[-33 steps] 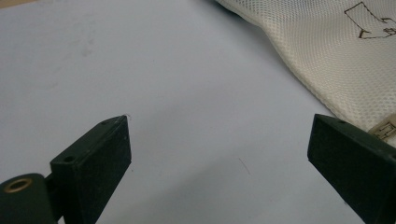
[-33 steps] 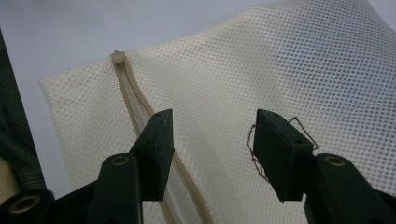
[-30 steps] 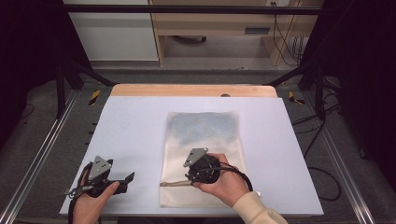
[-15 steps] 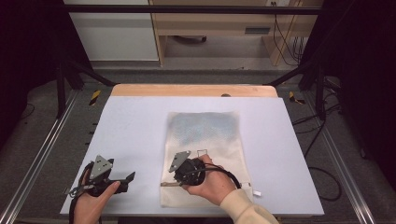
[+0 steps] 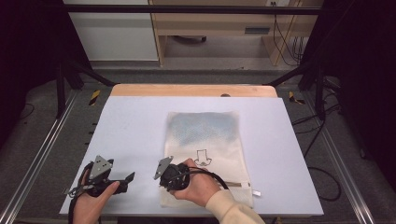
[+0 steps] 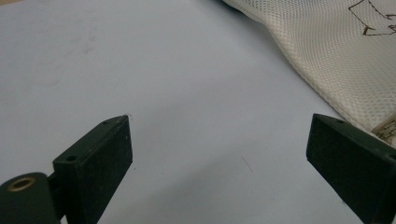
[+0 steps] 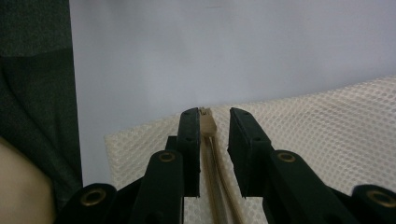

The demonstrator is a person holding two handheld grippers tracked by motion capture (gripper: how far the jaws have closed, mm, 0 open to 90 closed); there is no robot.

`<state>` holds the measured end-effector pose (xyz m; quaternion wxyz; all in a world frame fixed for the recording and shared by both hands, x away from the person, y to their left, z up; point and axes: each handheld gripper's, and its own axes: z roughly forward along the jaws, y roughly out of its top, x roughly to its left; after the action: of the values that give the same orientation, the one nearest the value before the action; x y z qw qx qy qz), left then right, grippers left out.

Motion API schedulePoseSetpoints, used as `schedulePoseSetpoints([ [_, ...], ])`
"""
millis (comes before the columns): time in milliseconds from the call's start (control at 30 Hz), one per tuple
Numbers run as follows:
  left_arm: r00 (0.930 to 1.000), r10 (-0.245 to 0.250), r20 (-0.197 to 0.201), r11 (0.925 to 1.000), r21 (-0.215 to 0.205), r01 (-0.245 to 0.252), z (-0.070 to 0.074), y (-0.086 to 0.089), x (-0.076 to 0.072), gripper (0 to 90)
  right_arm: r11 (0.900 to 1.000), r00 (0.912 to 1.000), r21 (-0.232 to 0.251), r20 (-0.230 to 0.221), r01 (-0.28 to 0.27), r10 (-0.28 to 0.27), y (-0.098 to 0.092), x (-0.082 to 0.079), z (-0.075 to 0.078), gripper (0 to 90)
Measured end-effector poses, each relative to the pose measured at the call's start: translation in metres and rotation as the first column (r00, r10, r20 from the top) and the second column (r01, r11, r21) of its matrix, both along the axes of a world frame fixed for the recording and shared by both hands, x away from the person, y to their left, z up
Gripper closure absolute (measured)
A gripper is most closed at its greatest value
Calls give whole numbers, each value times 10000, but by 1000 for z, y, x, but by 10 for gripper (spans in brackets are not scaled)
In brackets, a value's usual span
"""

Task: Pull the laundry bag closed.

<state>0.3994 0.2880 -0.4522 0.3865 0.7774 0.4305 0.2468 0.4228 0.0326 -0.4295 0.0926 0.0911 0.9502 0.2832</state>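
Cream mesh bag's (image 5: 205, 140) near edge zipper (image 7: 208, 125) sits between right gripper's (image 7: 214, 122) narrowly parted fingers; left gripper (image 6: 219, 140) gapes.

Bare table (image 5: 130, 126) lies open left of the mesh bag (image 5: 205, 135), where the left hand-held gripper (image 5: 122, 179) rests.

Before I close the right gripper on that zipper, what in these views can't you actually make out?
- Zipper pull: right gripper view, its lower part hidden between the jaws; contact unclear.
- Mesh bag near edge: high view, covered by the right hand.
- Bag contents: high view, only a bluish blur through the mesh.
- Left gripper: left gripper view, right jaw cut off by the frame edge.
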Motion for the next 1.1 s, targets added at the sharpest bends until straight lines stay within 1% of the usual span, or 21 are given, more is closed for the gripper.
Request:
schedulePoseSetpoints([
  [67,10000,-3,10,10000,-9,3,0,0,0,69,10000,10000,16,-32,16,-16,3,2,-3,742],
  [167,10000,-31,0,10000,10,31,0,0,0,69,10000,9997,-83,-235,36,-38,6,5,-6,738],
  [200,10000,-50,-3,10000,-50,50,0,-1,0,70,9998,9994,-203,-336,11,-17,8,6,-10,735],
  [267,10000,-67,7,10000,-42,67,0,-1,0,70,9994,9991,-326,-413,-69,55,10,8,-13,731],
  [333,10000,-83,11,10000,-41,83,0,-1,0,70,9990,9987,-446,-503,1,-24,12,9,-15,728],
  [367,9999,-112,17,9999,-26,112,1,-1,0,70,9990,9985,-447,-544,-44,19,13,11,-16,736],
  [433,9999,-134,26,9999,-87,134,1,-2,-1,70,9985,9980,-529,-632,-104,71,13,12,-16,787],
  [467,9999,-168,28,9998,-66,168,1,-2,-1,70,9990,9970,-447,-769,-87,52,13,13,-16,802],
  [533,9997,-251,-1,9997,-17,251,2,-3,-2,71,9987,9961,-498,-885,-103,59,13,14,-16,815],
  [633,9995,-316,-77,9994,-153,315,2,-5,-3,73,9992,9947,-388,-1031,-89,49,12,14,-14,818],
  [733,9975,-661,-231,9977,-184,657,3,-9,-6,83,9997,9933,-227,-1154,-51,25,10,15,-11,817],
  [767,9975,-661,-231,9977,-184,657,3,-9,-6,92,9998,9933,-201,-1155,-41,18,9,16,-10,817],
  [800,9957,-864,-321,9961,-209,857,3,-13,-8,97,9998,9934,-188,-1150,-56,34,8,16,-9,817],
  [833,9957,-864,-321,9961,-209,857,3,-13,-8,101,9998,9934,-188,-1150,-56,34,8,16,-9,817],
  [867,9927,-1116,-461,9934,-326,1101,2,-18,-10,109,9999,9934,-108,-1150,-66,53,7,17,-6,817],
  [900,9904,-1272,-538,9908,-530,1244,2,-20,-11,112,9999,9934,-110,-1145,-64,51,6,17,-4,818],
  [933,9881,-1400,-631,9874,-830,1346,1,-22,-11,115,9999,9934,-91,-1142,-82,71,6,17,-2,818],
  [967,9865,-1488,-690,9848,-1006,1415,1,-24,-11,119,9999,9937,-75,-1113,-129,119,6,17,0,818],
  [1000,9846,-1583,-740,9833,-1022,1504,0,-26,-12,120,9999,9940,-66,-1088,-113,105,5,17,1,818],
  [1067,9812,-1738,-842,9818,-926,1659,-1,-30,-12,120,9999,9937,15,-1115,-122,123,5,18,3,818],
  [1100,9787,-1817,-953,9798,-1021,1720,-2,-32,-12,122,9999,9937,25,-1118,-113,115,4,18,3,818],
])
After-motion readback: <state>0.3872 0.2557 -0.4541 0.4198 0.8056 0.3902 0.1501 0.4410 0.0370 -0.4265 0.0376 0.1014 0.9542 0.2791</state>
